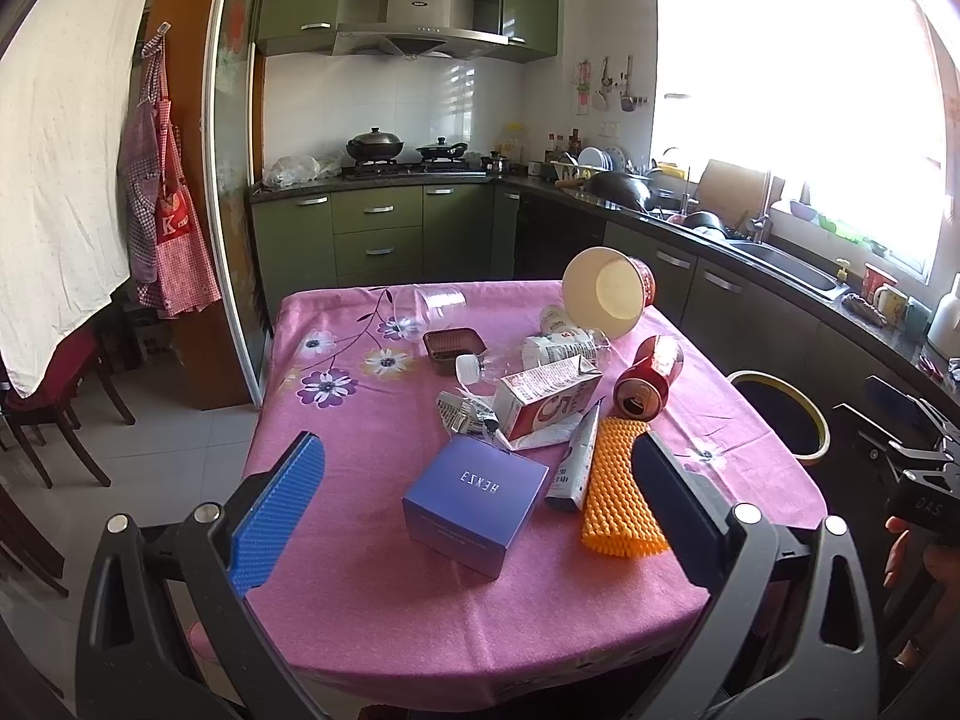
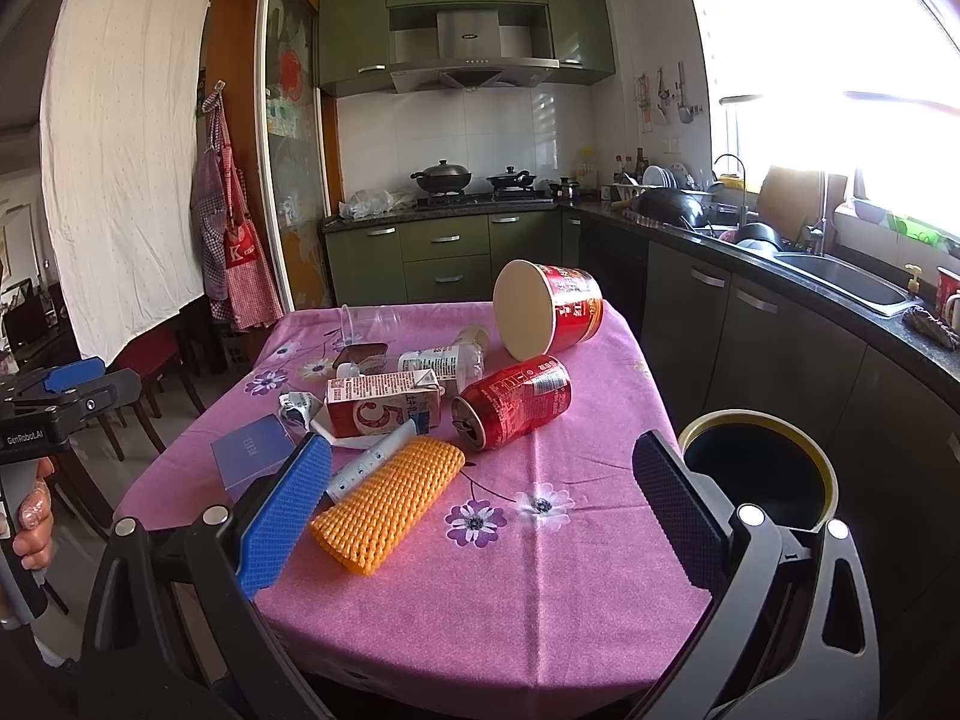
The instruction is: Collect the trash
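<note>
Step in hand: approach, nothing collected yet. Left gripper [image 1: 474,510] and right gripper [image 2: 480,504] both hover with jaws spread wide, empty. Trash lies clustered mid-worktop [image 2: 540,588]: purple box [image 1: 474,507], milk carton [image 2: 384,405], red can [image 2: 513,399], orange mesh sleeve [image 2: 390,504]. Bin [image 2: 759,468] stands just beside the worktop's right edge. Next, probably: lower onto the nearest piece and close.

On bench [image 2: 540,588]: box [image 1: 474,504] nearest at left, mesh sleeve [image 2: 390,504] to its right, carton [image 2: 384,405] & can [image 2: 516,399] behind, tub [image 2: 546,315] at back; bin [image 2: 759,468] right of bench.
</note>
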### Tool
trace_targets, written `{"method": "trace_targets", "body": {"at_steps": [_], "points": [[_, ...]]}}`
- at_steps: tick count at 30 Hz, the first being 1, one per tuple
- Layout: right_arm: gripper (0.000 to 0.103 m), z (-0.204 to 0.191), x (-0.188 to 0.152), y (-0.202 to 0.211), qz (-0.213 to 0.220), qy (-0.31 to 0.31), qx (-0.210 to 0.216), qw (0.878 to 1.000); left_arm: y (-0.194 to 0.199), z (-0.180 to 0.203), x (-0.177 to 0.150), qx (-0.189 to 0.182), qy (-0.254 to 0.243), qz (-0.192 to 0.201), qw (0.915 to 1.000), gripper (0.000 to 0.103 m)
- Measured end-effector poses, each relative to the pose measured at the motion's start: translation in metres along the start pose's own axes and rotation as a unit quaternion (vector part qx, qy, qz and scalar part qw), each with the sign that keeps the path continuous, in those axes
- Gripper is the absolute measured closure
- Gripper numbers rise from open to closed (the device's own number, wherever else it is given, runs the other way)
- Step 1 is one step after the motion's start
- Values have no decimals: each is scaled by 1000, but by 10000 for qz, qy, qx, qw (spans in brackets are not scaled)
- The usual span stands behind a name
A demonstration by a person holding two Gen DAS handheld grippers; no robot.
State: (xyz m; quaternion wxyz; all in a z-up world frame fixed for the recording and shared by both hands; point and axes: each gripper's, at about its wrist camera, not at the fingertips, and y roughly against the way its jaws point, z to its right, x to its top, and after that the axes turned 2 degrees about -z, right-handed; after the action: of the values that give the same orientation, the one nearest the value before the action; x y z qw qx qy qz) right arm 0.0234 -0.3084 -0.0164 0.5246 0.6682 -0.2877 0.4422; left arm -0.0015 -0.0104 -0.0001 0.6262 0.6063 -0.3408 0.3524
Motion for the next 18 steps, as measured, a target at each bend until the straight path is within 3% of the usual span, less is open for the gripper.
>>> {"method": "trace_targets", "body": {"at_steps": [18], "points": [[4,1,-2,-2,-32,-27,-11,10000,-1,2,-3,-37,-22,-28,10000,6]]}}
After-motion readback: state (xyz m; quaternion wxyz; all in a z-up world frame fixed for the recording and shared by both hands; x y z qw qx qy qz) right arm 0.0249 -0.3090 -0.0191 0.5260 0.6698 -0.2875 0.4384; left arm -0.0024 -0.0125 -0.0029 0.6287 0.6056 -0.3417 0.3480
